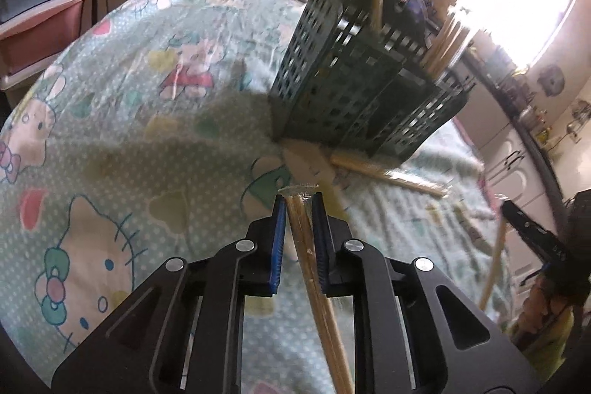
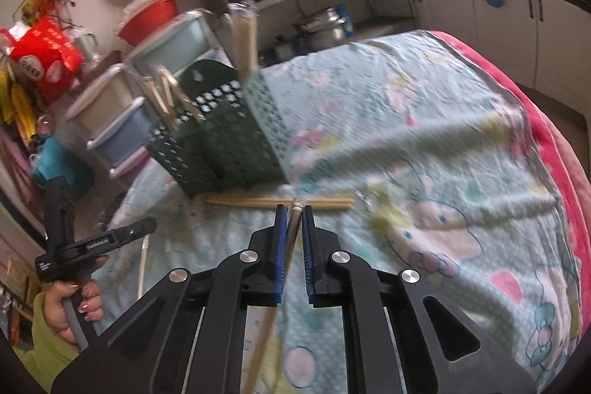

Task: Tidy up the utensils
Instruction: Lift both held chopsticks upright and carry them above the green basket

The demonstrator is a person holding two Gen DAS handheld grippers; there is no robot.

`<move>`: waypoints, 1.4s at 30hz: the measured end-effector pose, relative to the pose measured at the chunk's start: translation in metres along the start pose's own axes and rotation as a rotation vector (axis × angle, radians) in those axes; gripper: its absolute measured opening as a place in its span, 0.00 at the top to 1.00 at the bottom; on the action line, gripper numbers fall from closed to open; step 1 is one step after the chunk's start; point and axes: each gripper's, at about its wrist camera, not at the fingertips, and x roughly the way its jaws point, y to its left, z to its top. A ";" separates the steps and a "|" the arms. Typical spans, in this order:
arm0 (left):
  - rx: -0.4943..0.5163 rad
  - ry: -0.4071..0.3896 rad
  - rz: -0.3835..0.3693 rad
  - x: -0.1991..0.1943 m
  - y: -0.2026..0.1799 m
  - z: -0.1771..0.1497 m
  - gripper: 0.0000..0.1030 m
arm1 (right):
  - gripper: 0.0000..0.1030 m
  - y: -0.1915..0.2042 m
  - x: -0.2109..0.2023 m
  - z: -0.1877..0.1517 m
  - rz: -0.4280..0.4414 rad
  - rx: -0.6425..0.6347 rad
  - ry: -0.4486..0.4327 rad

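Chopsticks (image 1: 314,268) lengthwise between hand-held gripper (image 1: 299,202) fingers

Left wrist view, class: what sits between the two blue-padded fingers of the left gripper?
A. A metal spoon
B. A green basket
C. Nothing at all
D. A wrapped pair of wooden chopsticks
D: the left gripper is shut on a wrapped pair of wooden chopsticks, running back between its fingers, with the green basket standing ahead on the tablecloth.
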 end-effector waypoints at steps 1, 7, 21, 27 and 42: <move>-0.001 -0.005 -0.014 -0.003 -0.001 0.003 0.91 | 0.93 0.004 -0.001 0.003 0.009 -0.007 -0.005; 0.007 -0.018 -0.099 -0.019 -0.016 0.023 0.93 | 0.94 0.027 -0.007 0.019 0.051 -0.058 -0.039; 0.139 -0.143 -0.156 -0.063 -0.070 0.065 0.94 | 0.94 0.070 -0.025 0.052 0.146 -0.152 -0.137; 0.193 -0.223 -0.166 -0.080 -0.096 0.087 0.97 | 0.94 0.084 -0.037 0.071 0.172 -0.179 -0.206; 0.278 -0.477 -0.075 -0.123 -0.141 0.141 0.97 | 0.94 0.099 -0.067 0.133 0.161 -0.213 -0.425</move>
